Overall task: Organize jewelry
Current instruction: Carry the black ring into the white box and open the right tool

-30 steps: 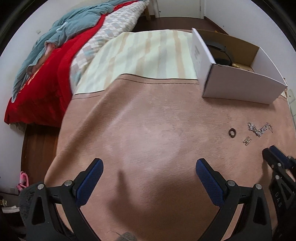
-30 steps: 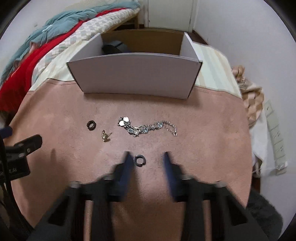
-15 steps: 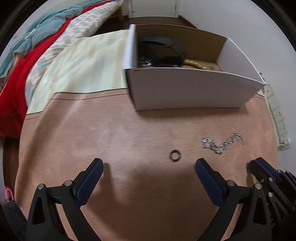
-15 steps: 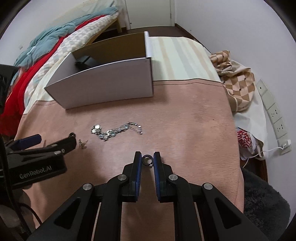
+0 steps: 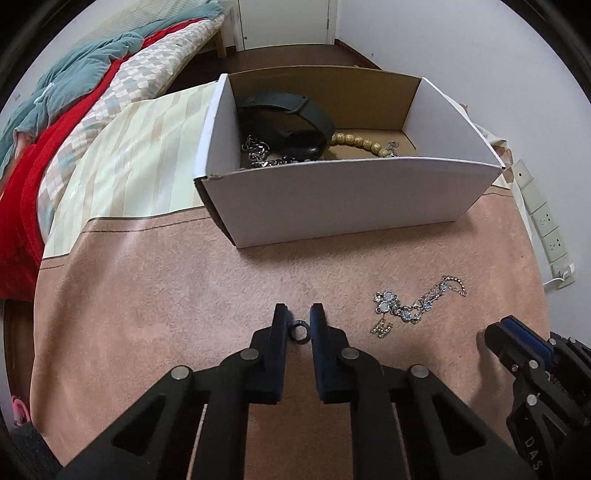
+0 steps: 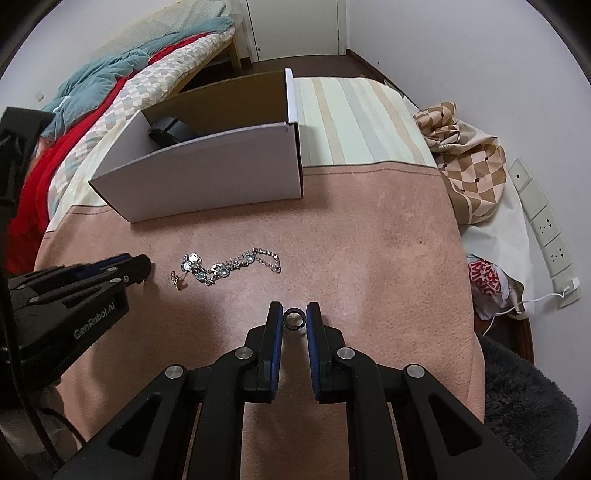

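We saw a matt white cardboard box (image 5: 332, 199) on a fuzzy pink cloth (image 5: 166, 295), lower right a shiny metal bracelet (image 5: 417, 304), plus matt black plastic grippers.

Pink-covered worktop (image 5: 147, 295) carrying jewelry

A white box (image 5: 332, 206) is sitting at the worktop's far edge. Near its front wall, a silver bracelet (image 5: 417, 301) is lying, an H-shaped charm (image 5: 383, 327) just beside it, with two dark rings (image 5: 300, 331) (image 6: 293, 319) resting farther out.

You're over a pink plush cover (image 5: 155, 295); bed (image 5: 74, 122) with red and teal quilts at left, white door (image 6: 295, 26) ahead, wall sockets (image 6: 546, 229) at right.
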{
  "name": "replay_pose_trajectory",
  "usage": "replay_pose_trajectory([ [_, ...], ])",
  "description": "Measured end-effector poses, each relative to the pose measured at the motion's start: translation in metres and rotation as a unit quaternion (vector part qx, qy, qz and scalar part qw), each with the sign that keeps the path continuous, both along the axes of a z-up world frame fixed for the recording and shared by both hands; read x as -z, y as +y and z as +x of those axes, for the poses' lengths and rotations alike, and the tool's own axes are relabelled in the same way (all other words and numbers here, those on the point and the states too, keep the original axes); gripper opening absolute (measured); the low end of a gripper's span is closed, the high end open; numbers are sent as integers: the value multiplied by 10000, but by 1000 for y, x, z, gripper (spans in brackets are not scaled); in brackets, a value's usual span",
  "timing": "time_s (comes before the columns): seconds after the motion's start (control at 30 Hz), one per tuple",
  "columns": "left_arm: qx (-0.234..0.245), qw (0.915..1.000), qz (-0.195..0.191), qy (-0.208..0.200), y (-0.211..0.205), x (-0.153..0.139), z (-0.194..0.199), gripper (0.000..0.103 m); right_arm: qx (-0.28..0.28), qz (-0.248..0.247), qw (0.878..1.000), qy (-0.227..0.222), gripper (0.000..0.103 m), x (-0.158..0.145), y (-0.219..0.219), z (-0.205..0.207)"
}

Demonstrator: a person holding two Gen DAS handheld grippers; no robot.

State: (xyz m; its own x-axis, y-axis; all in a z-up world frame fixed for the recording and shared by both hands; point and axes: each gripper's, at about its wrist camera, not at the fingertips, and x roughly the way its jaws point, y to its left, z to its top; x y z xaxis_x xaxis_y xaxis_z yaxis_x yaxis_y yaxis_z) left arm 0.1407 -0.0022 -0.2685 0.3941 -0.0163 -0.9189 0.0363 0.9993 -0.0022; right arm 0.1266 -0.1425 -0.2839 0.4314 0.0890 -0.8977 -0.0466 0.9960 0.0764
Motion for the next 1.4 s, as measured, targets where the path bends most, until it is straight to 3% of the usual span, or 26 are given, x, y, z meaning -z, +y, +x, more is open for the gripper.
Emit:
replay_pose_trajectory([
  [0.27, 81, 9998, -141, -112, 7, -17, -4, 9, 26, 100, 9998, -178, 14, -20, 0, 0],
  [0.5, 73, 9984, -409, -396, 16, -57, 6, 9, 38, 338, 9987, -376, 13, -48, -3, 10],
  [0.67, 114, 9957, -645, -656, 16, -93, 34, 9, -72, 583, 9966, -577, 13, -75, -1, 43],
  [0.8, 118, 9957, -710, -580, 21, -97, 77, 9, -313, 744, 9952, -561, 13, -86, 8, 94],
  [0.93, 24, 9968, -739, -311, 31, -82, 110, 9, -572, 732, 9953, -279, 13, -78, 18, 146],
  [1.03, -48, 9970, -763, -122, 40, -70, 128, 10, -764, 904, 9927, 244, 13, -61, 25, 180],
  [1.2, -286, 9950, -957, 43, 50, -67, 135, 11, -891, 1319, 9831, 900, 14, -35, 31, 204],
  [1.27, -381, 9947, -952, 49, 54, -69, 135, 14, -840, 1475, 9802, 1023, 14, -30, 30, 204],
  [1.3, -423, 9949, -911, 55, 55, -70, 136, 20, -801, 1498, 9799, 1046, 16, -29, 29, 204],
  [1.37, -488, 9953, -836, 42, 57, -74, 136, 45, -735, 1513, 9806, 1001, 31, -31, 27, 203],
  [1.4, -532, 9954, -802, -14, 59, -77, 135, 62, -701, 1529, 9808, 986, 39, -32, 26, 203],
])
